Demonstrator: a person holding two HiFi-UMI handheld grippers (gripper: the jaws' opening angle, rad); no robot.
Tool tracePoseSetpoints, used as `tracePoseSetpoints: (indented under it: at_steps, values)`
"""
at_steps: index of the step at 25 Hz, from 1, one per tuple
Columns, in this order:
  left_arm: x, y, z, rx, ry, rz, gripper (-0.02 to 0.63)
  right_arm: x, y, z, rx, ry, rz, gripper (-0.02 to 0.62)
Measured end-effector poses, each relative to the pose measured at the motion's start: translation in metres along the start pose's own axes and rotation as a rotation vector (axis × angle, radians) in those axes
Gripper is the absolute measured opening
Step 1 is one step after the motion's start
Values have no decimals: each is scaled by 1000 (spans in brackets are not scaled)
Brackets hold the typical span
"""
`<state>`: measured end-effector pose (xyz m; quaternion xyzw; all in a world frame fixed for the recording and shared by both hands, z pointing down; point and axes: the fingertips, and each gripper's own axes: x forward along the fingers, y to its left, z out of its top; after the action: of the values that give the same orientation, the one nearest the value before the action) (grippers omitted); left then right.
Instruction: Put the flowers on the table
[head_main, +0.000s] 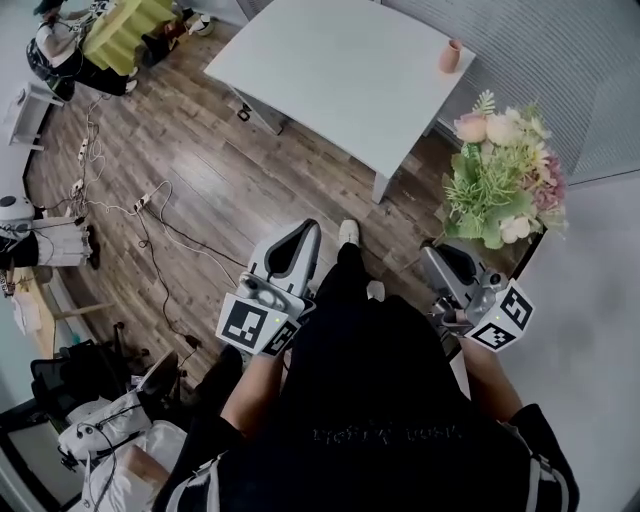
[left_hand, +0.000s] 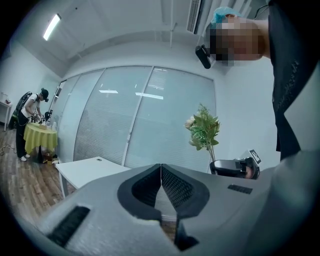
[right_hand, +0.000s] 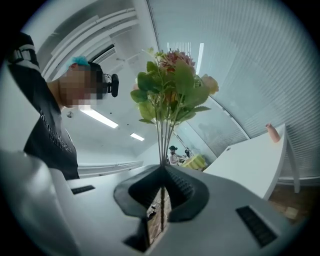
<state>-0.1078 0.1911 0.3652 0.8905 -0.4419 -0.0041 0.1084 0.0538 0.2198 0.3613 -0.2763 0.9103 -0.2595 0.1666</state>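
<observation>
- Your left gripper (head_main: 303, 233) carries a cube with black-and-white square markers; none of it reads as letters. The pale print across your dark shirt (head_main: 385, 433) is too faint to read. The cube on your right gripper (head_main: 446, 262) bears the same kind of square markers.
- At the far left, another person (head_main: 55, 55) stands at a small table with a yellow-green cover (head_main: 125, 30), well apart from you.
- Cables (head_main: 150, 205) trail over the wood floor (head_main: 215, 165) to your left. The floor between your feet and the bench (head_main: 340, 70) is bare planks.
- Your left gripper is shut, pad against pad, with nothing between the jaws. It points ahead towards the bench's near left edge.
- The bench is white with a plain top. Its near corner and one leg face you. A small pinkish vessel (head_main: 450, 56) stands near its far right edge; the rest of the top is open.
- Your right gripper is closed narrowly on the thin green stems of the flowers (head_main: 505, 175), which run up between its pads in the right gripper view.
- The flowers stand upright in that grip, to the right of the bench's near corner and clear of it, not on the bench.
- A ribbed glass wall (left_hand: 125, 125) runs behind the bench. A plain pale wall (head_main: 600, 300) is close on your right.
</observation>
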Motion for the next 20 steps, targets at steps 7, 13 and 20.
tracePoseSetpoints:
  at_steps: [7,13,20]
  values:
    - [29,33,8,-19,31,-15,20,37,-21,11,18,8,-12,43]
    - [52,64,14,-32,44,-40,20,69,-39,20,19,7,-35,43]
    - [82,100,23,-44,41,-86,20,113,-59,27,19,4,-66,43]
